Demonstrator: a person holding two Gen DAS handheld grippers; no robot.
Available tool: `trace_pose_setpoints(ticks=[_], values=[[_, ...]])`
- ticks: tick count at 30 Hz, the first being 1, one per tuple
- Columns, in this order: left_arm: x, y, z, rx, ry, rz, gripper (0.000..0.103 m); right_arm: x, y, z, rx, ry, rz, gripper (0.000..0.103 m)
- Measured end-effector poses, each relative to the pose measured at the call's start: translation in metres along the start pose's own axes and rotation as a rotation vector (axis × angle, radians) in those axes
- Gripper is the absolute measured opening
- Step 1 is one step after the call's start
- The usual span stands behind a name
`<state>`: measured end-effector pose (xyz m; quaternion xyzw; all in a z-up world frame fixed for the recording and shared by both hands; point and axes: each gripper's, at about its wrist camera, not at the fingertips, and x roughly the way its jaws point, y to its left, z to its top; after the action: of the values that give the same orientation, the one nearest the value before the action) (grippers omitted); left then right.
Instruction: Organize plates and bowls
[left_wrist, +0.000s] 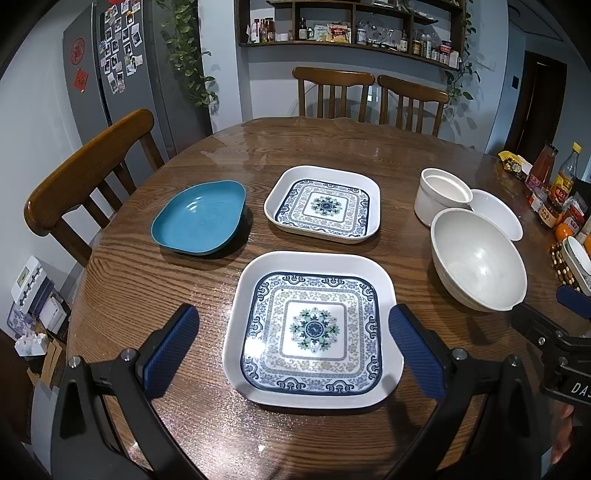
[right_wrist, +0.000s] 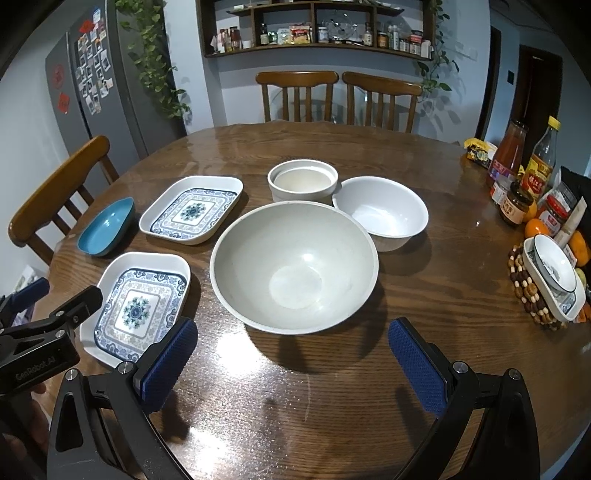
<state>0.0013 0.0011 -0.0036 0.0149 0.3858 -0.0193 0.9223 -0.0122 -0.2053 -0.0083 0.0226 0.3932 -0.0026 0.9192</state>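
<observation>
Nearest to my left camera is the left gripper (left_wrist: 293, 350); its two blue pads stand wide apart, one on each side of the near patterned plate (left_wrist: 314, 332), and I see nothing held between them. My right gripper (right_wrist: 293, 363) is spread in the same way, above bare wood in front of the large bowl (right_wrist: 293, 266), and it holds nothing.

From largest to smallest: the round wooden table (right_wrist: 332, 387) carries everything. On it, the large grey-white bowl stands upright toward the right side. The near patterned plate, square with a white rim and blue ornament, lies flat to the left of this bowl. A second patterned plate (left_wrist: 322, 204) of the same kind lies behind it, apart from it. The blue dish (left_wrist: 199, 218) sits to the left of the second plate, near the table edge. Behind the large bowl stands a white bowl (right_wrist: 380, 210), and beside it a straight-walled white cup (right_wrist: 303, 181); whether these two touch I cannot tell. At the far right edge stand bottles and jars (right_wrist: 524, 173).
</observation>
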Motion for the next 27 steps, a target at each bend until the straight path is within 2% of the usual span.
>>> trace_pose_setpoints(ticks=[12, 18, 22, 27], values=[[-0.001, 0.004, -0.002, -0.002, 0.003, -0.011, 0.102, 0.000, 0.002, 0.000, 0.001, 0.000, 0.002, 0.103], [0.001, 0.020, -0.001, -0.036, 0.014, -0.052, 0.102, -0.006, 0.007, -0.003, -0.008, -0.010, 0.026, 0.103], [0.005, 0.044, -0.001, -0.098, 0.029, -0.053, 0.102, -0.012, 0.019, -0.007, -0.031, -0.018, 0.094, 0.103], [0.015, 0.066, -0.006, -0.081, 0.071, 0.030, 0.102, 0.001, 0.045, -0.015, -0.069, 0.066, 0.232, 0.103]])
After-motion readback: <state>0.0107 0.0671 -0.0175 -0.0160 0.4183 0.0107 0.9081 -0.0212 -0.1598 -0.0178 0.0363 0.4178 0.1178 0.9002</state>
